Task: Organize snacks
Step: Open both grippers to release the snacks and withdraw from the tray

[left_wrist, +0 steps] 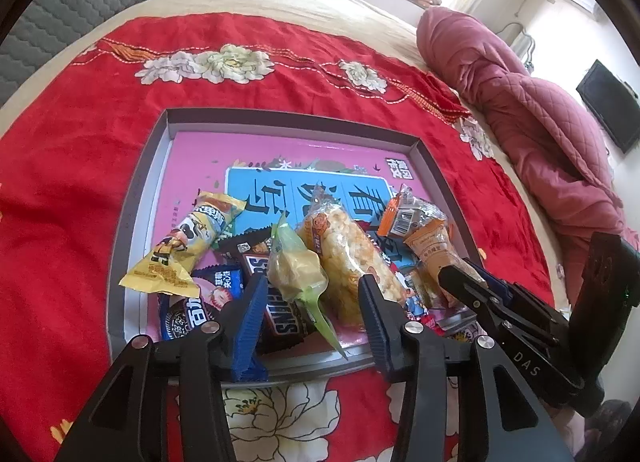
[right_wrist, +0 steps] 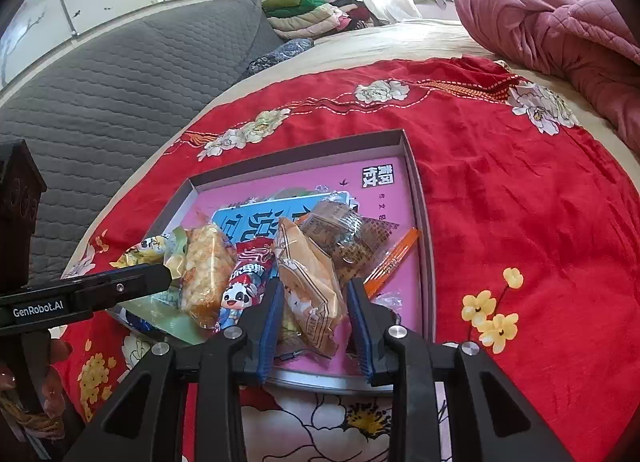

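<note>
A shallow grey tray [left_wrist: 140,222] with a pink floor lies on a red floral cloth and holds several wrapped snacks. My left gripper [left_wrist: 314,302] stands open over the tray's near end. A green-wrapped snack [left_wrist: 296,270] lies loose between its jaws, with a rice-cracker packet [left_wrist: 348,258] beside it. A Snickers bar [left_wrist: 280,322] and a yellow packet [left_wrist: 192,238] lie to the left. My right gripper [right_wrist: 314,306] is shut on a tan packet [right_wrist: 308,294], which rests in the tray [right_wrist: 424,242]. In the left wrist view the right gripper [left_wrist: 464,282] comes in from the right onto that tan packet [left_wrist: 436,246].
The red cloth [right_wrist: 520,202] covers a bed. A pink quilt [right_wrist: 560,34] is bunched at the far right. A grey padded headboard [right_wrist: 120,94] and folded clothes [right_wrist: 312,14] are at the back. A hand [right_wrist: 52,374] holds the left gripper [right_wrist: 160,278].
</note>
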Available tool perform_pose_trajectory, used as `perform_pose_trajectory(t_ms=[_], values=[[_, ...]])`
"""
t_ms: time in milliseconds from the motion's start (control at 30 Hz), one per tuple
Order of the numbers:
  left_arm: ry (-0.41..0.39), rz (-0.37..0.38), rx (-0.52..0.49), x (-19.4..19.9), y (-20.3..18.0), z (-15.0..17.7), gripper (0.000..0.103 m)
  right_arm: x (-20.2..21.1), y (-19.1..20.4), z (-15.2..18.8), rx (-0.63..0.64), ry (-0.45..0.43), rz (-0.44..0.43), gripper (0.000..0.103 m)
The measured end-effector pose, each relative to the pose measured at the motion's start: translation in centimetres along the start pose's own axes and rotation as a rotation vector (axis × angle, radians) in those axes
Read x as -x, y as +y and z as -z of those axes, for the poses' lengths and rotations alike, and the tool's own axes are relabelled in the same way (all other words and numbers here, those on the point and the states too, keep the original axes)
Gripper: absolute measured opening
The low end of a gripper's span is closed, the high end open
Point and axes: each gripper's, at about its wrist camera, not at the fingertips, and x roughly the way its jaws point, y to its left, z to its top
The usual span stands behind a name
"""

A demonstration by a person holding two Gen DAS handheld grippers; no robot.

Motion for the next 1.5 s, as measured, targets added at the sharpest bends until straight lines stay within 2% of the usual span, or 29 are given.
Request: perform_pose_trajectory(t_ms=[67,500,633,833,1200,1500], values=[[0.001,-0.005,-0.003,0.1,-0.1,0.0,0.052,0.1,0.0,-0.1,0.001,-0.003,-0.005,0.037],[-0.009,-0.024,-0.016,1.3,-0.2,0.0,0.061,0.6,-0.1,-0.2,-0.006,-0.022,0.007,0.04],[-0.01,-0.04,-0.03,1.7,-0.4,0.2,0.065,1.4,-0.4,-0.4,-0.021,-0.054,0.004,0.048],[-0.017,-0.046,-0.04,2.6,-0.8,0.5,0.066,2.8,0.0,-0.8,-0.007,-0.11,0.005,0.056],[0.001,-0.055,-0.053,3.6,-1.1,2.4,0.069,6.4,2.4,0.3,0.087,-0.203,0.118,0.073],[-0.01,-0.039,-0.062,6.0,-1.1,3.7,0.071,9.7,4.0,1.1,0.069,-0.235,0.11,0.086]])
